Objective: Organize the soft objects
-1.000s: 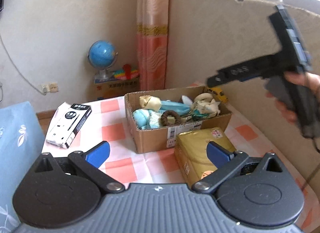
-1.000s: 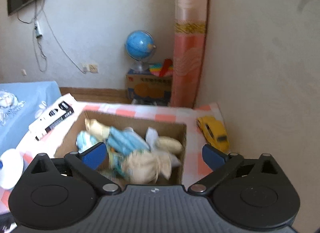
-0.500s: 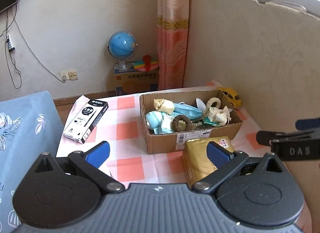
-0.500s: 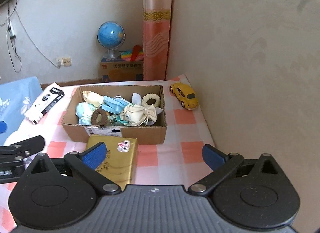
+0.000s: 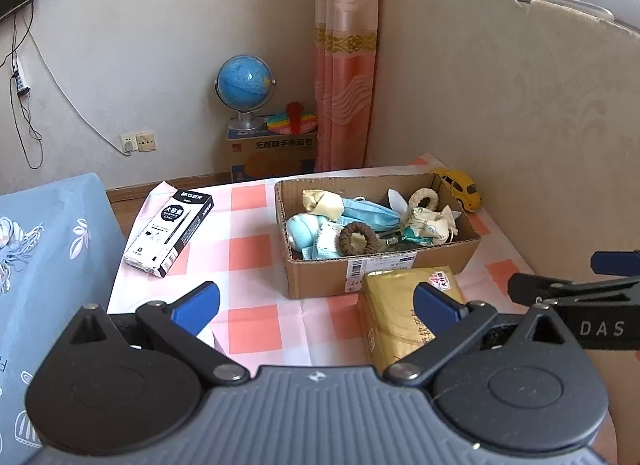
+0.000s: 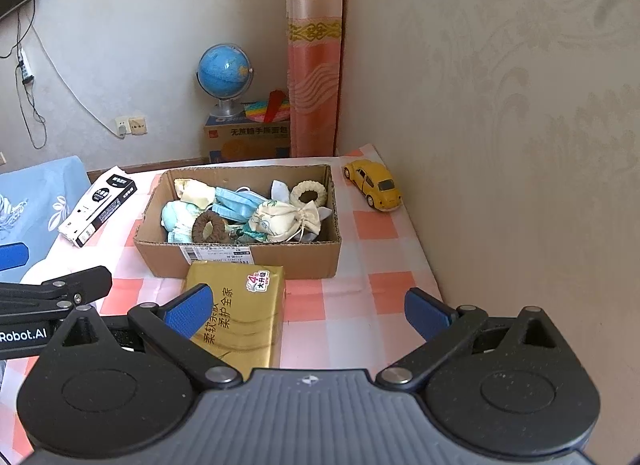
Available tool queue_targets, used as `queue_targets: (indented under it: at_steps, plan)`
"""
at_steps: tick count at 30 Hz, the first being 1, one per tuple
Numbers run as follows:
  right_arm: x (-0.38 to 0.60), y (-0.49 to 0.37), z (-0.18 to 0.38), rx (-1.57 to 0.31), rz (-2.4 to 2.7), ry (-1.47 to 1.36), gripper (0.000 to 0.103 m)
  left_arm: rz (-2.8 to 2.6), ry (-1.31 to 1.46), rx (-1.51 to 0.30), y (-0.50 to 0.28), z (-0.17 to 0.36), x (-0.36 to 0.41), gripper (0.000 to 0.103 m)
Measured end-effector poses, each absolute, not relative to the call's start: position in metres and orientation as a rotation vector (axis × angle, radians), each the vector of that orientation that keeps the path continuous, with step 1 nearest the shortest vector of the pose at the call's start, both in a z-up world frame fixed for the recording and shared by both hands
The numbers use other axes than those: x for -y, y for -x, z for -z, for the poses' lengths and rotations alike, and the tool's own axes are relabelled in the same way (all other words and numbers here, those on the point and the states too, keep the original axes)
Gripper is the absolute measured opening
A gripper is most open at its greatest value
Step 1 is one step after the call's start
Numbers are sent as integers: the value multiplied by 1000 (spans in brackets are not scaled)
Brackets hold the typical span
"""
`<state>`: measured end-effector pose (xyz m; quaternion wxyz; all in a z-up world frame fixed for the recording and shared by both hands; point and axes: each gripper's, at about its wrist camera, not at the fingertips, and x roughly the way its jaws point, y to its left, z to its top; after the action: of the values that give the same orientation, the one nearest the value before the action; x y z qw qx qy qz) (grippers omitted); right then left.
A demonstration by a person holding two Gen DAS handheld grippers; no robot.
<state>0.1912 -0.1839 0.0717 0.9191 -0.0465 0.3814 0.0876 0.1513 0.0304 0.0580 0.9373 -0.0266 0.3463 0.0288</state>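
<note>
Cardboard box heaped with soft items, blue masks, both grippers' jaws released, empty

A yellow toy car sits at the checked tablecloth's far right corner, a black-and-white pen box along its left edge, a gold tissue pack near its front edge

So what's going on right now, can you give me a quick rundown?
Left gripper and right gripper open, empty. Soft items piled in box. Gold pack sits just before box.
</note>
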Motion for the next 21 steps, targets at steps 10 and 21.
queue_targets:
  at_steps: [10, 21]
  plan:
    - [185, -189, -75, -771, -170, 94, 103, -57, 53, -701, -150, -61, -28, 102]
    - [186, -184, -80, -753, -163, 102, 103, -56, 54, -697, -149, -63, -28, 102]
